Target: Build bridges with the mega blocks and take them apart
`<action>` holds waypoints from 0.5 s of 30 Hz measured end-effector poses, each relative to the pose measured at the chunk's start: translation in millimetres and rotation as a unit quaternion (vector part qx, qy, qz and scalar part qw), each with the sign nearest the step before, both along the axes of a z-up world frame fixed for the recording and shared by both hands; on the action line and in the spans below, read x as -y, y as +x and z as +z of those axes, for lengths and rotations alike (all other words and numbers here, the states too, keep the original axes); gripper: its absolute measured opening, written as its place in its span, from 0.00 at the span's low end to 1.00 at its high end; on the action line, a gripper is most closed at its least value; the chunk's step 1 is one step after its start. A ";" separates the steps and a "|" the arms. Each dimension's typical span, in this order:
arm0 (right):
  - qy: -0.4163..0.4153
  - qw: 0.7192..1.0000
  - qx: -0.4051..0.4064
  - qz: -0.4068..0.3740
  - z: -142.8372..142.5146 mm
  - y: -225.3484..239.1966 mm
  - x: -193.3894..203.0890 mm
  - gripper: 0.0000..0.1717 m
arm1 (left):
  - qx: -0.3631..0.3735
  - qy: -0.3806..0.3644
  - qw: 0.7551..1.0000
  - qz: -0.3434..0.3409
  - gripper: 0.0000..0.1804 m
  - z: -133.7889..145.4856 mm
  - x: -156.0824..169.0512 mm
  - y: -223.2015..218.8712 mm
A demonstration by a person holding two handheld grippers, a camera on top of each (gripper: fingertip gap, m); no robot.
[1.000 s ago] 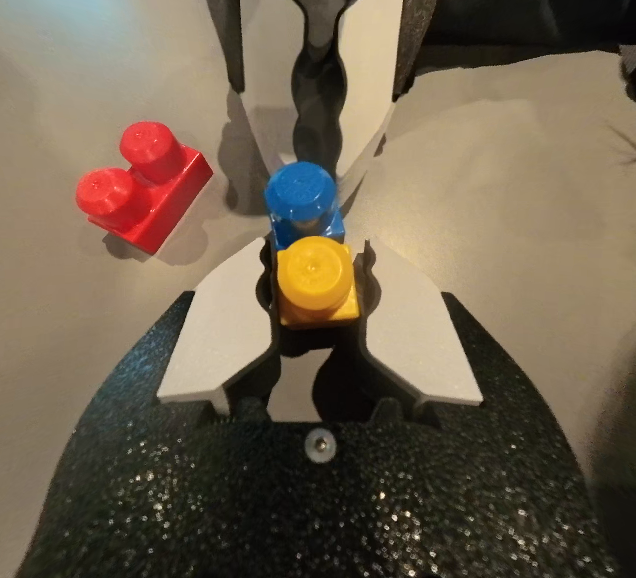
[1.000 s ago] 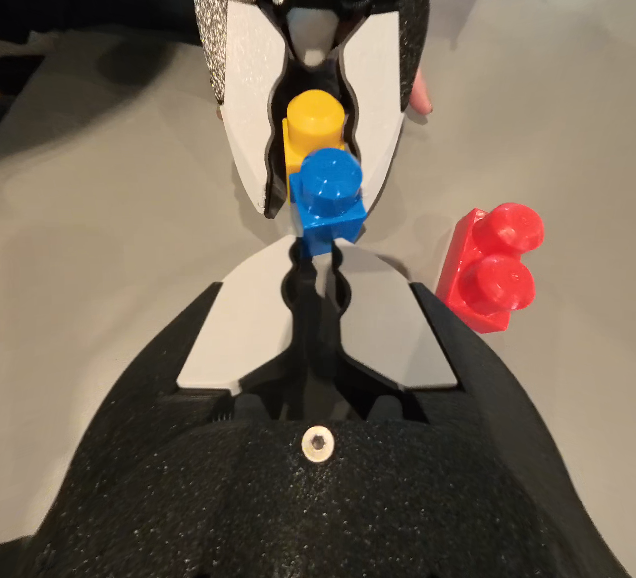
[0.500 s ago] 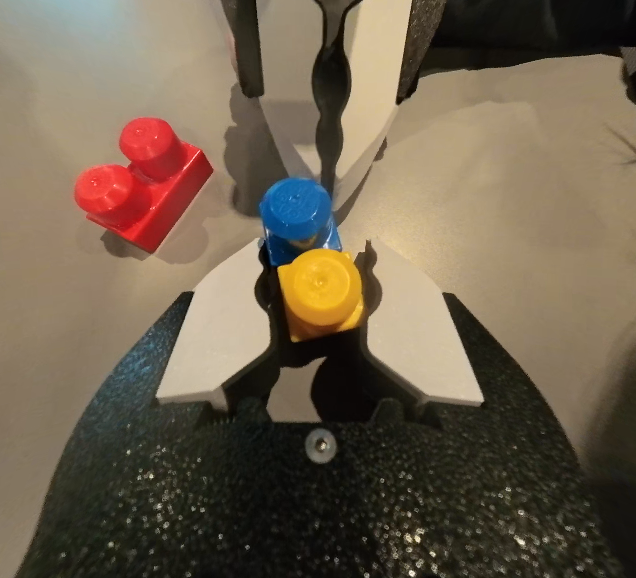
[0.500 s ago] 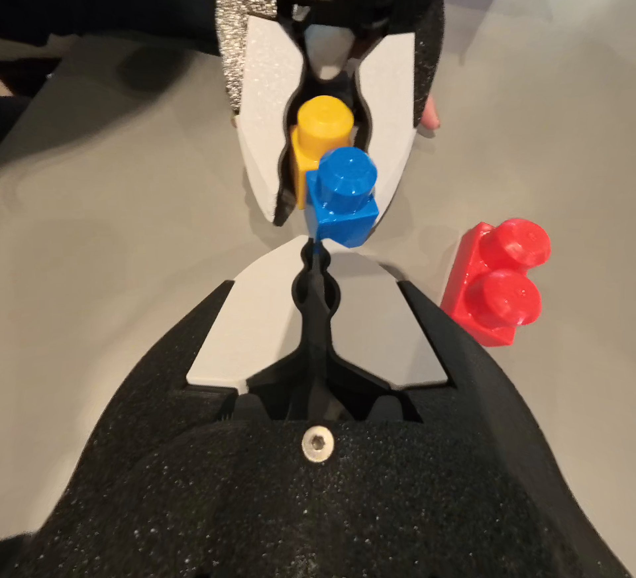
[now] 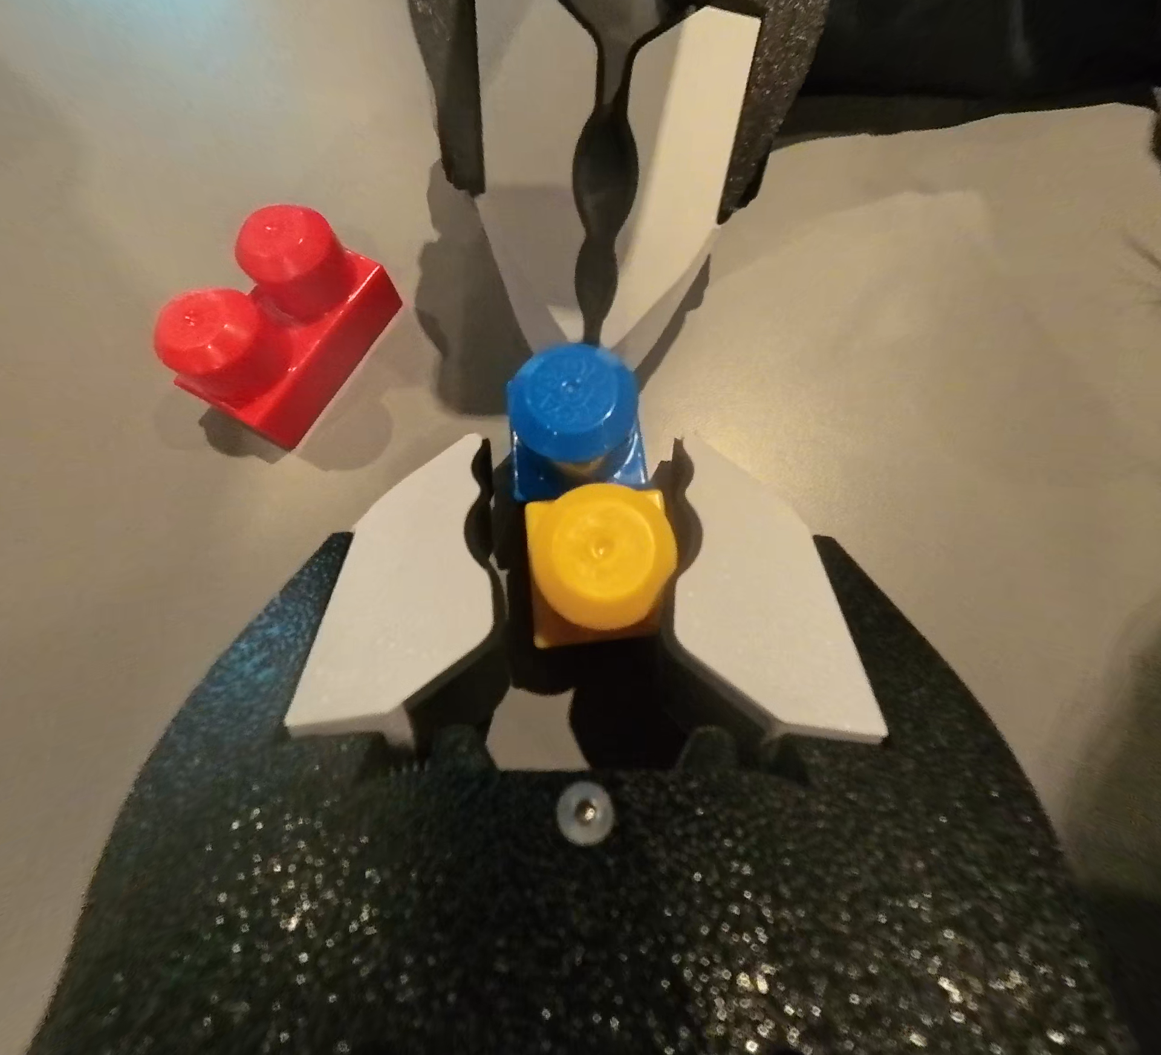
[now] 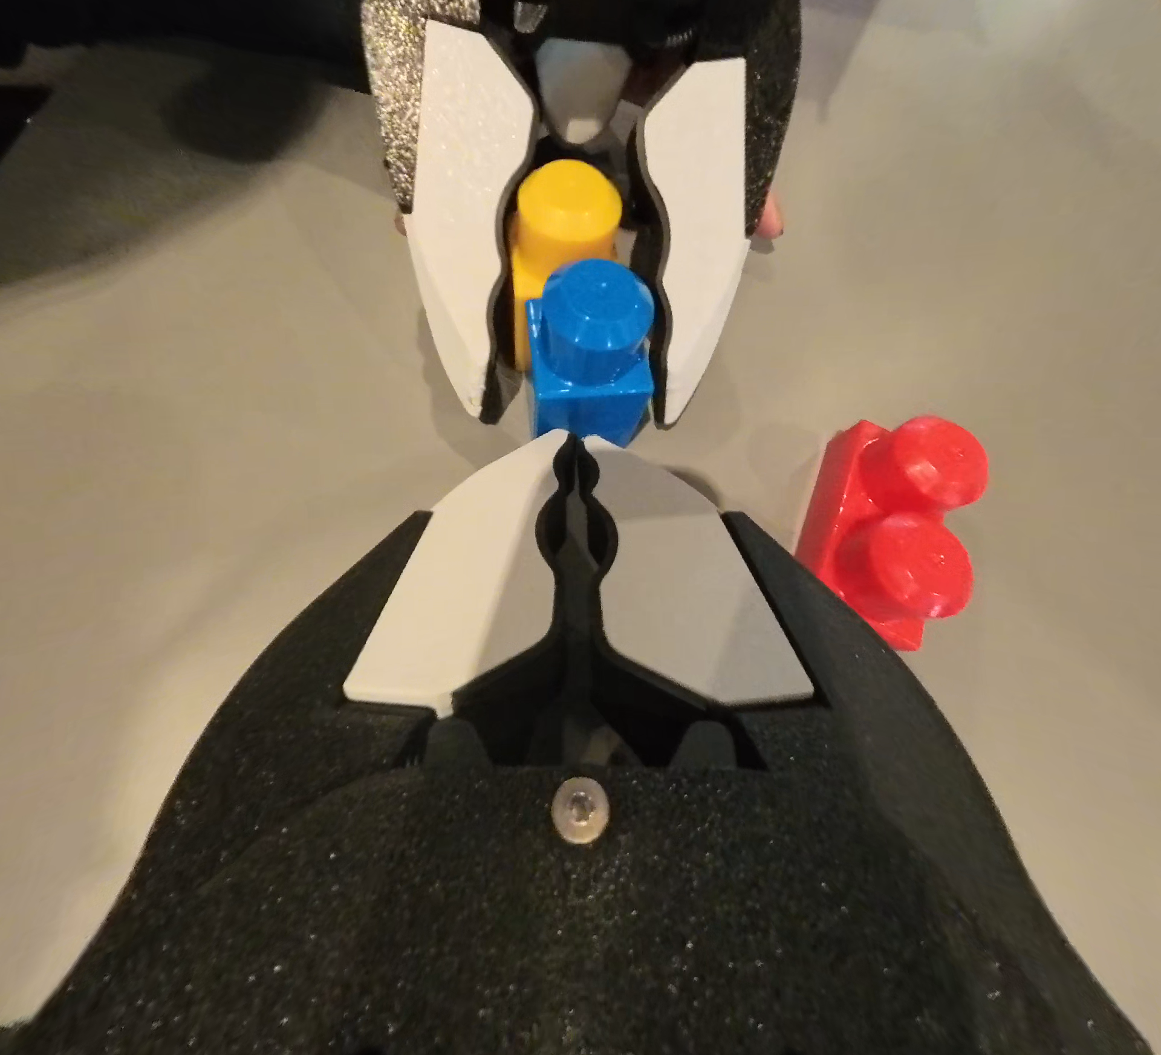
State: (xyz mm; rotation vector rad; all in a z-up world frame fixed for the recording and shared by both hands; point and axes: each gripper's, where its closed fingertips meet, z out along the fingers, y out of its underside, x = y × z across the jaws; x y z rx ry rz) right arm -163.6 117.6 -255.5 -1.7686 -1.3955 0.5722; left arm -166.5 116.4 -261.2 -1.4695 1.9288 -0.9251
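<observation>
Yellow block [image 5: 597,563] btwn left tongs [image 5: 581,450]; blue block [image 5: 568,403] beside.

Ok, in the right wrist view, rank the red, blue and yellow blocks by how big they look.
1. Red block: largest, two studs.
2. Blue block and yellow block: one stud each; blue looks bigger but sits nearer and partly covers yellow, so unranked.

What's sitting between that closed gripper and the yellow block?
A blue single-stud block, seen best in the right wrist view: it stands directly between the shut right gripper and the yellow block.
</observation>
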 end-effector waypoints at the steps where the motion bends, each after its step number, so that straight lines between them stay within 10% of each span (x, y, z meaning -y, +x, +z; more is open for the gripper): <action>1: 0.001 1.000 0.001 0.003 -0.1 -0.6 1.1 0.00 | 0.000 0.000 1.000 0.000 0.30 0.0 0.1 -0.1; 15: 0.028 0.999 0.001 0.032 1.5 -11.6 7.0 0.00 | -0.001 -0.006 1.000 -0.010 0.25 -0.1 1.7 -4.4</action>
